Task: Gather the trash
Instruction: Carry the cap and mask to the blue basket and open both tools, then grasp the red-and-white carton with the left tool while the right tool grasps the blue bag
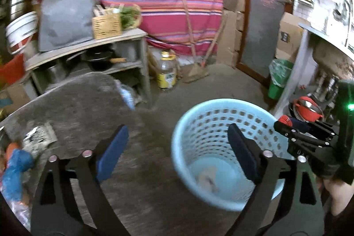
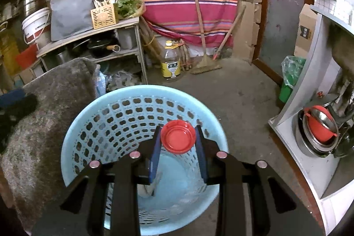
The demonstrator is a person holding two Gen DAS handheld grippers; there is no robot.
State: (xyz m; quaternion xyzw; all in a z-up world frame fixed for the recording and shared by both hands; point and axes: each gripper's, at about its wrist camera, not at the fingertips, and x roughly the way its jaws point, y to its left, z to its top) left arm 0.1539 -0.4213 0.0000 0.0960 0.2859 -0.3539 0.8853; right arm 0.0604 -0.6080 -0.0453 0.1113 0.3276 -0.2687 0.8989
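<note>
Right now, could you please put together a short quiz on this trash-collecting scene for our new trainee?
1. True or false: the right hand-held gripper is empty.
2. What colour is the perforated basket?
A. green
B. light blue
C. white
3. Fill in: the left hand-held gripper has its jaws ____.

Key:
1. False: it grips a red lid over the basket.
2. B.
3. Open, with nothing between them.

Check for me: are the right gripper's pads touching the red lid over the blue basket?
Touching. The right wrist view shows the red lid pinched between both blue pads of the right gripper, no gap either side, above the blue basket.
</note>
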